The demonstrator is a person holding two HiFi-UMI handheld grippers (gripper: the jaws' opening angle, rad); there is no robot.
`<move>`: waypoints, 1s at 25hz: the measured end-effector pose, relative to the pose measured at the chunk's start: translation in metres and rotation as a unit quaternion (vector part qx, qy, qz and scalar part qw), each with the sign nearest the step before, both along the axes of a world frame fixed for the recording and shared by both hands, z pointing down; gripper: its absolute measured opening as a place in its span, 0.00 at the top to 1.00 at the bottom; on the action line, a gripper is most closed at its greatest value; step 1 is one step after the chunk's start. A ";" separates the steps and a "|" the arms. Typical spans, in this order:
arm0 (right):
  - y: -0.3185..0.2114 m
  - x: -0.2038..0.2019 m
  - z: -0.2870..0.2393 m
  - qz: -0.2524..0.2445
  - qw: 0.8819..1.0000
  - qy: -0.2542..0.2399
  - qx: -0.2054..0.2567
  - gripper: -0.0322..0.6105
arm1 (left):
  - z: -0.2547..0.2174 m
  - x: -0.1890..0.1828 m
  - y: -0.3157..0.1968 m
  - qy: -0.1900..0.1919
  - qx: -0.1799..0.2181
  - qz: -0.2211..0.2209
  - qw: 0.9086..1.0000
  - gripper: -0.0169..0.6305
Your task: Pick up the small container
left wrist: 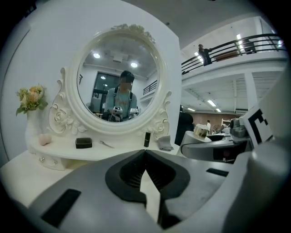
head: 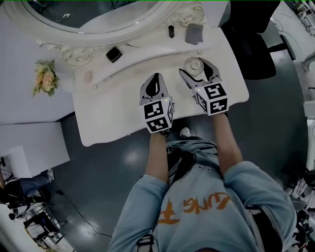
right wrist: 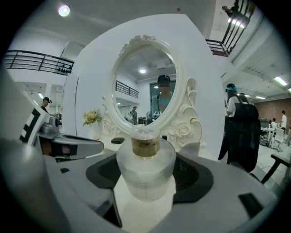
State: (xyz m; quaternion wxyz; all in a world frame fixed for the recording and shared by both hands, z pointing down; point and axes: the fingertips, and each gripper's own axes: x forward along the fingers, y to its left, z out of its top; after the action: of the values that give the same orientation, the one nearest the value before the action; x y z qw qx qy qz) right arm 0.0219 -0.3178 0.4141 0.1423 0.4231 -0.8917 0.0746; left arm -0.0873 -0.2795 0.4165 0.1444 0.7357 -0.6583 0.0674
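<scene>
Small container (head: 193,65): clear glass jar with a gold-coloured neck and a clear stopper. Stands upright on the desk (head: 113,115), toward its right end, between the two jaws of the right tool (head: 195,68).

Right tool: released. Holds both jaws spread wide, one on each side of the container, with the dark pads facing the ribbed glass body. Shows a strip of bare desk below the jar in the right gripper view. Contact between pads and glass: cannot be told.

Left tool (head: 156,77): clenched and empty. Brings the jaw tips together in the left gripper view, leaving only a narrow wedge of desk visible below them. Sits over the desk just beside the right tool, on its left, apart from the container.

Mirror (head: 93,15): oval, in an ornate white frame. Stands at the back of the desk, beyond both tools, and reflects a person in both gripper views.

Shelf in front of the mirror, left to right:
- pale pink item (head: 88,77)
- small black box (head: 113,54)
- dark upright tube (head: 171,31)
- folded grey cloth (head: 194,33), just beside the tube

Flowers (head: 45,78): at the far left of the mirror frame, well apart from both tools.
</scene>
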 end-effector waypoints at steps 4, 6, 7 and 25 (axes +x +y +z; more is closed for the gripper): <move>-0.002 0.016 -0.037 0.014 0.999 -0.012 0.034 0.44 | -0.028 0.007 -0.009 0.002 0.036 0.006 0.999 0.94; -0.003 0.024 -0.055 0.021 0.998 -0.018 0.049 0.44 | -0.041 0.012 -0.013 -0.001 0.052 0.012 0.999 0.94; -0.004 0.028 -0.063 0.024 0.998 -0.022 0.056 0.44 | -0.047 0.014 -0.013 -0.003 0.059 0.014 0.998 0.94; -0.008 0.040 -0.119 0.021 0.992 -0.061 0.107 0.43 | -0.103 0.017 -0.024 -0.036 0.118 0.021 0.992 0.94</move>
State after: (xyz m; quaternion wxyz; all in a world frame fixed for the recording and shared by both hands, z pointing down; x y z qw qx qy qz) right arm 0.0621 -0.3261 0.2952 0.0399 0.4490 -0.8926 0.0078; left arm -0.0706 -0.3032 0.3131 0.0312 0.7581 -0.6511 0.0186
